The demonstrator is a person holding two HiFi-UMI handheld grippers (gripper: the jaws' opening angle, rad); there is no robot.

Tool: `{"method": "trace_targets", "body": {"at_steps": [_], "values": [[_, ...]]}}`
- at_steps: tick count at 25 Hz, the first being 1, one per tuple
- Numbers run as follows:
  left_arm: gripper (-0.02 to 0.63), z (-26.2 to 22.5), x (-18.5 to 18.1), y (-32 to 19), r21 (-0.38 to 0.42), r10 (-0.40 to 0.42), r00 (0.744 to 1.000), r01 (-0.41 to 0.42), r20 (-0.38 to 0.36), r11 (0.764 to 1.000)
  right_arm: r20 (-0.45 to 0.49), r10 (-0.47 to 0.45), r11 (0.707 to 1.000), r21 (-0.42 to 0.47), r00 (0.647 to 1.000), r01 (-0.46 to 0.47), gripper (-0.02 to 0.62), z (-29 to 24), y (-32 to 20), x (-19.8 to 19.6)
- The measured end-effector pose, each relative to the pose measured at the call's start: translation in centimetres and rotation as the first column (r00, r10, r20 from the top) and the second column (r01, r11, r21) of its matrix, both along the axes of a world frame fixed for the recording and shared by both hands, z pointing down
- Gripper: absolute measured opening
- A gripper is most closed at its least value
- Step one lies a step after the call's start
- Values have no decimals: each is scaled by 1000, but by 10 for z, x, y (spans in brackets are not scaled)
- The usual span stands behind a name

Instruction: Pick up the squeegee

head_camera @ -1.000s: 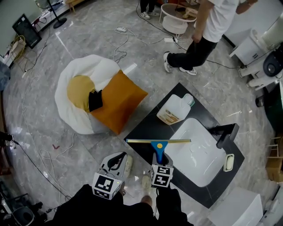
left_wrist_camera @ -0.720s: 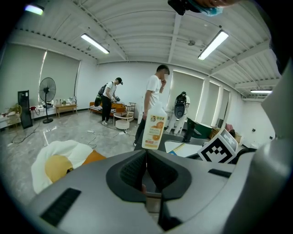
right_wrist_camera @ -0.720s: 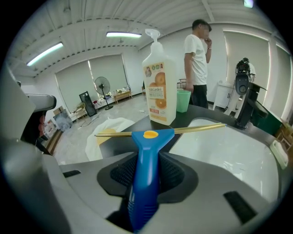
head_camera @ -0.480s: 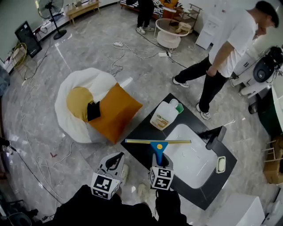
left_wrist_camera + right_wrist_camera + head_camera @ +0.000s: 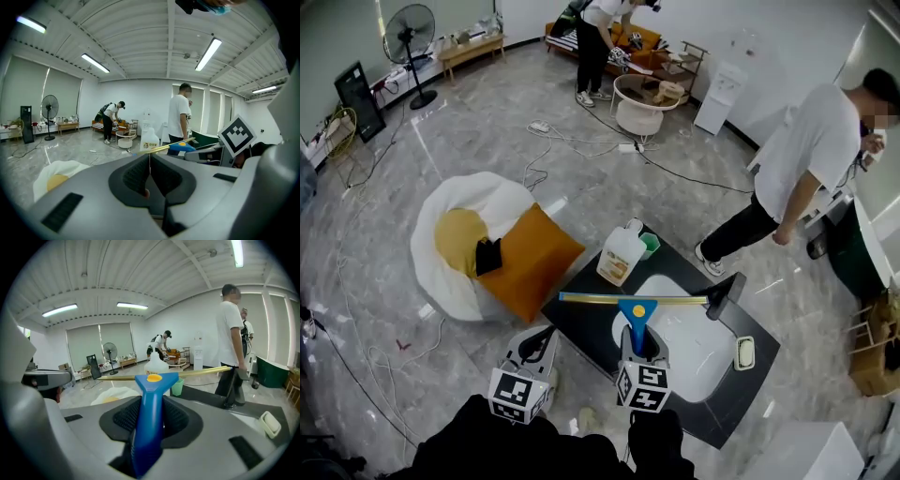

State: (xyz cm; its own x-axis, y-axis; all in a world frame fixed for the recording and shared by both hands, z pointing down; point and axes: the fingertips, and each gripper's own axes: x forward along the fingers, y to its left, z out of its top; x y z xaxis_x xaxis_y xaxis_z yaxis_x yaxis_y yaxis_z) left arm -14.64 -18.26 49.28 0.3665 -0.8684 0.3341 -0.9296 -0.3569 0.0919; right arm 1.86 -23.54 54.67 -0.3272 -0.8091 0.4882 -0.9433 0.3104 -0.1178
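Over the near part of the black surface, the right hand-held gripper is pinching the squeegee by its blue handle. The right gripper view is showing the ribbed pads pressing on both sides of that handle, with the handle pointing away from the person. The brass-coloured blade is running crosswise, spanning from the surface's left corner to just beside the black faucet, and it is overlapping the near rim of the white sink basin. The left hand-held gripper is hovering to the left of the right one, off the surface's edge and over the floor; its jaws are pressed together with nothing between them. A white jug and a green cup are standing at the far corner of the surface. A white beanbag carrying an orange cushion is lying on the floor to the left. A person in a white shirt is standing beyond the surface on the right.
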Motion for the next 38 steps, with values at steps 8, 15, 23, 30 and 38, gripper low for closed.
{"method": "trace_targets", "body": {"at_steps": [8, 15, 23, 30, 38], "values": [[25, -33, 33, 34, 71, -14, 1000, 14, 4, 997, 23, -9, 994, 105, 1000, 7, 143, -54, 46, 40], [25, -50, 63, 74, 109, -33, 999, 31, 17, 994, 29, -24, 988, 155, 999, 19, 143, -77, 97, 74], [25, -55, 93, 116, 119, -61, 998, 57, 27, 991, 23, -50, 986, 161, 998, 46, 143, -81, 146, 113], [25, -53, 107, 135, 114, -77, 996, 73, 33, 991, 30, -78, 986, 147, 997, 73, 143, -75, 171, 127], [25, -52, 116, 138, 114, -82, 996, 77, 41, 991, 32, -88, 985, 152, 996, 82, 143, -74, 173, 133]]}}
